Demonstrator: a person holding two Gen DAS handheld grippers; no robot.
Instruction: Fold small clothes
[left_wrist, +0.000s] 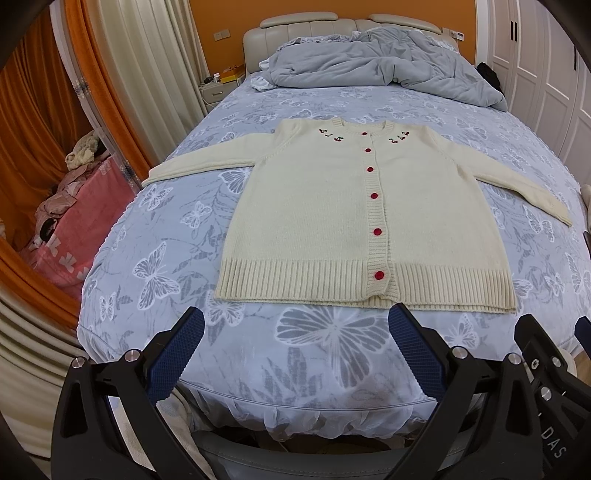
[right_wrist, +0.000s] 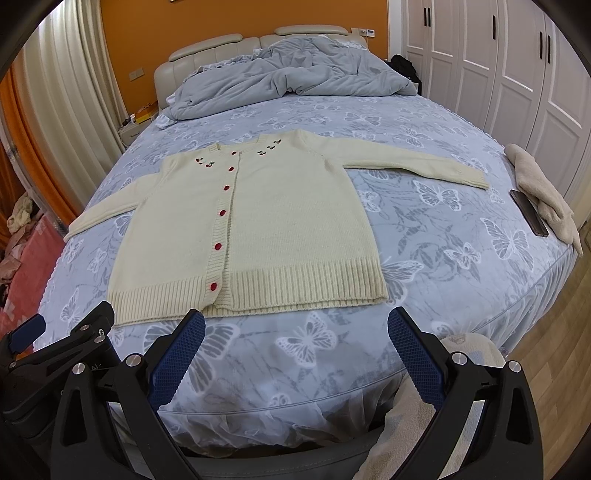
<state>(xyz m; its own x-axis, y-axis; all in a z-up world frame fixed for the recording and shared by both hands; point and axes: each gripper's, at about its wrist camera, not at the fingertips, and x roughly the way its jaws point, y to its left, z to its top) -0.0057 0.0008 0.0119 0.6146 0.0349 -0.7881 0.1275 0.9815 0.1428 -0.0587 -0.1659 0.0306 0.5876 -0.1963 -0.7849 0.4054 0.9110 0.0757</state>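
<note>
Right off: cream cardigan (left_wrist: 314, 206) lay flat, face up, on the bed (left_wrist: 177, 236), buttoned w/ red buttons (left_wrist: 374, 195) down the front placket, small cherry embroidery (left_wrist: 330, 135) either side of the neckline. Both sleeves spread outward; left-view sleeve (left_wrist: 195, 158) angled toward the bed's edge, the other sleeve (right_wrist: 417, 162) stretched toward the wardrobe side. Ribbed hem nearest the cameras, collar pointing toward the headboard (right_wrist: 221, 48).

Left gripper (left_wrist: 295, 326) hung over the foot of the bed, jaws spread wide, nothing between them. Blue textured pads (left_wrist: 184, 354) clear of the fabric; right-hand pad tip sat just short of the hem near the bottom button, not touching as far as could be seen. Right gripper (right_wrist: 295, 326) likewise wide apart and empty, just short of the hem; its left pad (right_wrist: 181, 354) close to the hem edge, contact not clear. Part of the left tool showed at the lower left of the right-wrist view.

Sheet: blue-grey w/ white butterfly print. Grey duvet (left_wrist: 380, 59) bunched at the head end, well apart from the cardigan. On the bed's right edge, a beige cloth (right_wrist: 543, 192) w/ a dark phone (right_wrist: 528, 212) just beside it, touching or nearly so. White wardrobe doors (right_wrist: 517, 55) along the right wall, orange wall behind headboard. Pink bedding (left_wrist: 70, 236) piled off the left side, curtains (left_wrist: 147, 62) beyond.
</note>
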